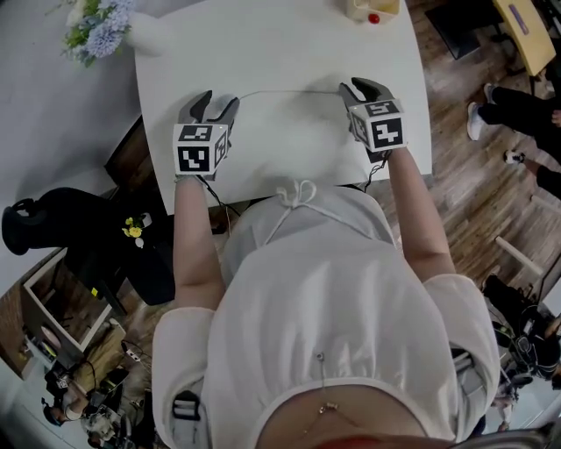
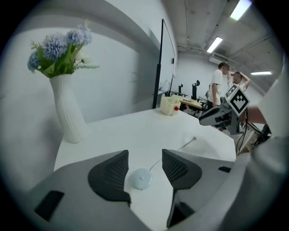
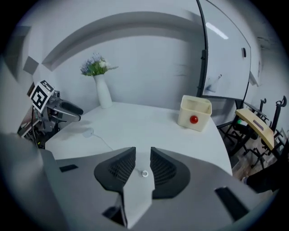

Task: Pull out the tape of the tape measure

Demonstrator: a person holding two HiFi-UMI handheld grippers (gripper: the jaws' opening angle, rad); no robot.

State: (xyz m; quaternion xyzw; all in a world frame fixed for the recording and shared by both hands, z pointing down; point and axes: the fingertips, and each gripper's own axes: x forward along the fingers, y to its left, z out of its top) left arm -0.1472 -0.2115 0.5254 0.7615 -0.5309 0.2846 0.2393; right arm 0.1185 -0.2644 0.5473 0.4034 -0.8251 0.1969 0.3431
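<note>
A small round white tape measure case (image 2: pixel 142 179) lies on the white table (image 1: pixel 289 140), under the gap of my left gripper (image 2: pixel 144 155). Its jaws stand wide and do not touch the case. A thin white tape (image 1: pixel 289 90) runs across the table from the case to its end ring (image 3: pixel 144 173). That ring lies on the table under the narrow gap of my right gripper (image 3: pixel 142 151), whose pads stay clear of it. In the head view the left gripper (image 1: pixel 219 101) and right gripper (image 1: pixel 361 88) hang over the near half of the table, one at each end of the tape.
A white vase with blue flowers (image 1: pixel 149 35) stands at the far left corner. A cream box with a red button (image 1: pixel 372 9) sits at the far right edge. A black chair (image 1: pixel 53 224) stands left of the person. Two people (image 2: pixel 221 85) are in the background.
</note>
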